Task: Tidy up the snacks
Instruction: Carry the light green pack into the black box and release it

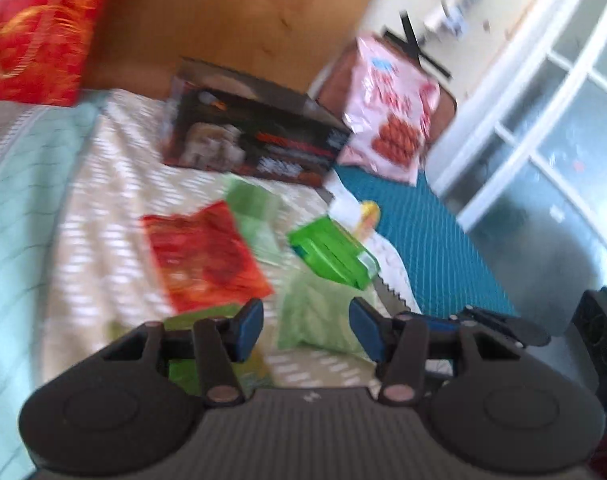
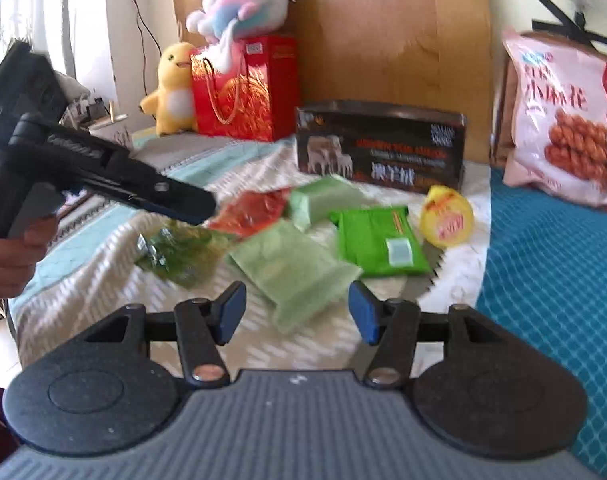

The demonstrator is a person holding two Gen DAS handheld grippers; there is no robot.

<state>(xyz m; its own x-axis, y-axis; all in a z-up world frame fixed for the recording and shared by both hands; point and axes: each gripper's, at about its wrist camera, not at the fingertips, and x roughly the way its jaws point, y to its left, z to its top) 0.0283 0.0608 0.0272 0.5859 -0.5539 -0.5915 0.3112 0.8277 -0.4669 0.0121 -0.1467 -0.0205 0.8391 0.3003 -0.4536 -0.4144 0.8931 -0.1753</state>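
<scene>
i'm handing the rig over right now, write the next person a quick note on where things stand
Left gripper: jaws open, nothing between them, over the snack pile.
Right gripper: jaws open, empty, just short of the pale green packet.
On the bed: red packet, bright green packet, crinkly green packet, yellow pouch, dark box behind them, pink bag at the right.
Done: nothing looks sorted; packets lie loose and overlapping.
Left: pick up and group every packet.

Likely a bedroom: bedspread, plush toys, headboard
</scene>
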